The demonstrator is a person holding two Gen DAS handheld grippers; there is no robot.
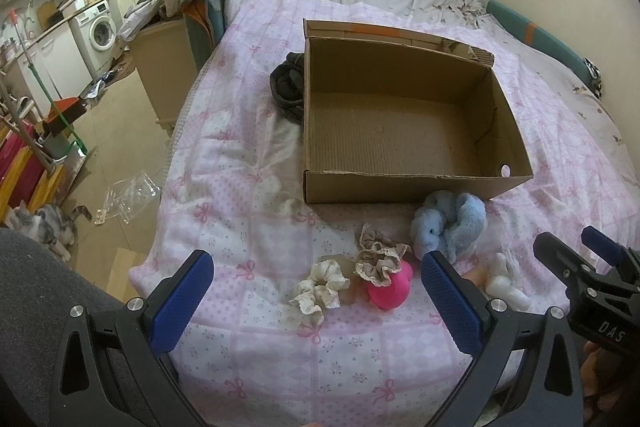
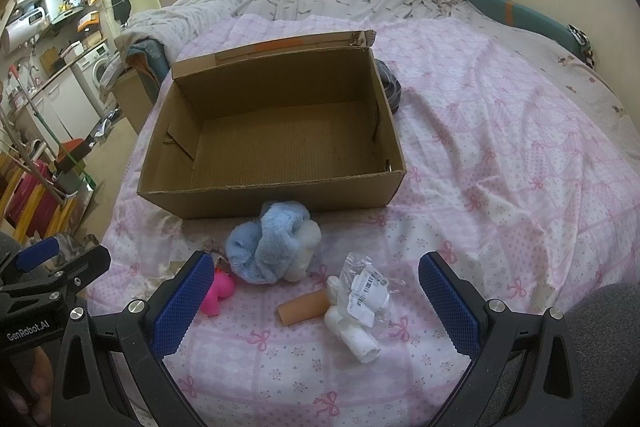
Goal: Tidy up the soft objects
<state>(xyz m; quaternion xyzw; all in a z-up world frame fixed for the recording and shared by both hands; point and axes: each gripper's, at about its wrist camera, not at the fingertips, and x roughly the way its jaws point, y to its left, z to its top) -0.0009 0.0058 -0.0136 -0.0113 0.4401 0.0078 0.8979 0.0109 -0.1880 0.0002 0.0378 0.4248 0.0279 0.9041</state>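
Blue rubber pads line both tools, and both sets of fingers stand wide apart with nothing between them. The left gripper hangs low over the near edge of the bed, and the right gripper sits just beside it on the right; neither touches anything.

Judging by the bare cardboard box, no item has been stowed yet, so the step in hand looks like the first pick.

Nearest the left fingers lie a cream scrunchie and a beige lace-trimmed scrunchie, the second resting against a pink rubber toy. Nearest the right fingers lie a tan tube-shaped piece touching a white soft item in a crinkled plastic bag with a barcode label. A little farther off sits a fluffy blue plush bundle, just in front of the box.

The cardboard box stands open, with a dark fabric item beside its far side.

The next move probably calls for lowering one tool over a scrunchie, closing on its bunched fabric, and carrying it over the near wall. The thin quilt may get pinched along with it.
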